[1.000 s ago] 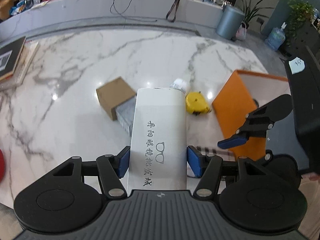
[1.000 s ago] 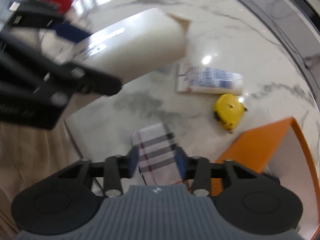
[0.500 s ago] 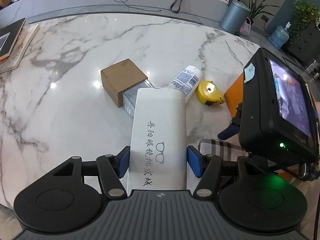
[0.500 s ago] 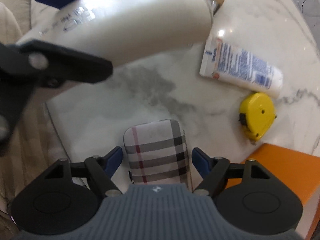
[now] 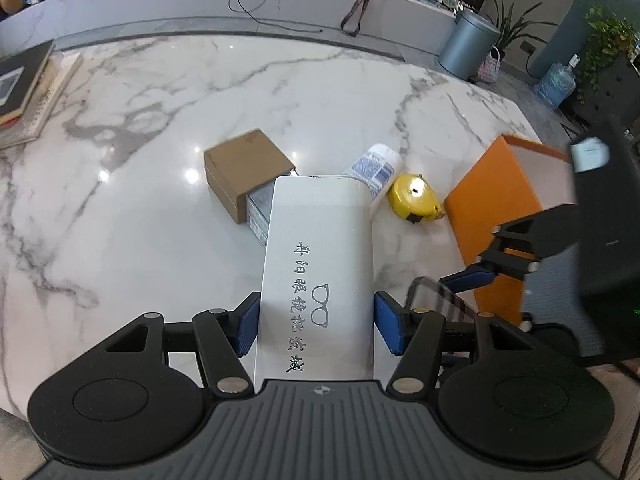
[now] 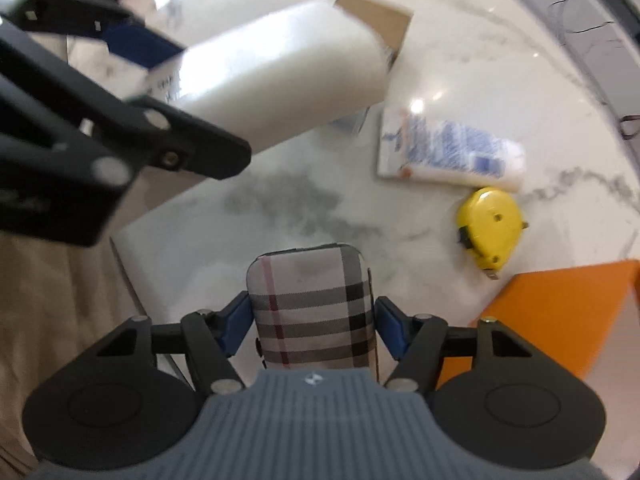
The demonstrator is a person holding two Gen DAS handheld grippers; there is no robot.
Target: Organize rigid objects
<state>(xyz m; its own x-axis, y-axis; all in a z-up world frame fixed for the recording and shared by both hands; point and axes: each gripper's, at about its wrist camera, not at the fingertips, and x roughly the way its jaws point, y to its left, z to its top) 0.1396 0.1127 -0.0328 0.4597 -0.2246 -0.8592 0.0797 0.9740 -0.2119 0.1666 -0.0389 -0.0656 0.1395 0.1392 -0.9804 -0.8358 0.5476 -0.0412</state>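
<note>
I hold two cases at once, so the step in hand, as I judge it, is to bring them to the orange box [image 5: 494,200] that stands at the right side of the marble table [image 5: 160,120] and put them in one after the other. My left gripper [image 5: 316,320] is closed on the white glasses case [image 5: 320,248], the blue pads pressing both long sides near its back end, so most of the case sticks out forward, above the table. My right gripper [image 6: 312,324] is closed in the same way on the plaid glasses case [image 6: 312,300], which is also lifted over the near edge of the table. The two grippers are very near each other, and the white case hangs just beside the right one, so I should keep them apart and move one hand first; I think the right hand is better, because the box is on its side. I would keep each case level, since the grip is far back and the front could dip. The yellow tape measure [image 6: 490,228] lies just beside the box, with the white tube [image 6: 452,152] near it and the brown cardboard box [image 5: 248,172] further left; I should pass above them and not push them.
</note>
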